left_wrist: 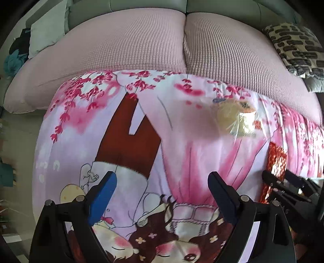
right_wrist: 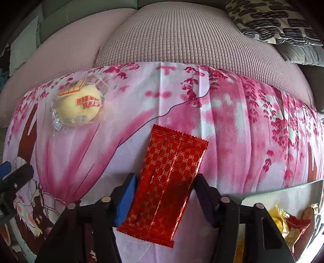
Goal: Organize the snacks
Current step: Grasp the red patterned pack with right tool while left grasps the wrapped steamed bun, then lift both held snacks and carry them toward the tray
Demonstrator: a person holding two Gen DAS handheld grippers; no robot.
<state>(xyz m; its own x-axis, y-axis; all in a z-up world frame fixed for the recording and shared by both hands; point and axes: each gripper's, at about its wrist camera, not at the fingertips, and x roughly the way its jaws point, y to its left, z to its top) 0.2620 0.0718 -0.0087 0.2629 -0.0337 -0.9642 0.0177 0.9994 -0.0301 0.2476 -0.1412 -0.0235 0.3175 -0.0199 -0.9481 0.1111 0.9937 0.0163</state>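
A red snack packet (right_wrist: 168, 182) with a gold pattern lies lengthwise between the fingers of my right gripper (right_wrist: 165, 176), and both pads press on its long edges. The same red packet (left_wrist: 276, 159) shows at the right edge of the left wrist view, beside the right gripper (left_wrist: 283, 182). A round yellow bun in a clear wrapper (right_wrist: 79, 107) rests on the pink floral cloth (right_wrist: 243, 131), far left of the packet. My left gripper (left_wrist: 162, 176) hangs open over the cloth with nothing between its fingers; the bun (left_wrist: 237, 119) lies ahead of it to the right.
A box (right_wrist: 283, 188) holding yellow and red wrapped snacks sits at the lower right in the right wrist view. Behind the cloth is a pink sofa cushion (left_wrist: 141, 40), with a black-and-cream patterned pillow (right_wrist: 273, 18) at its right end. The left gripper's finger (right_wrist: 12, 172) shows at the left edge.
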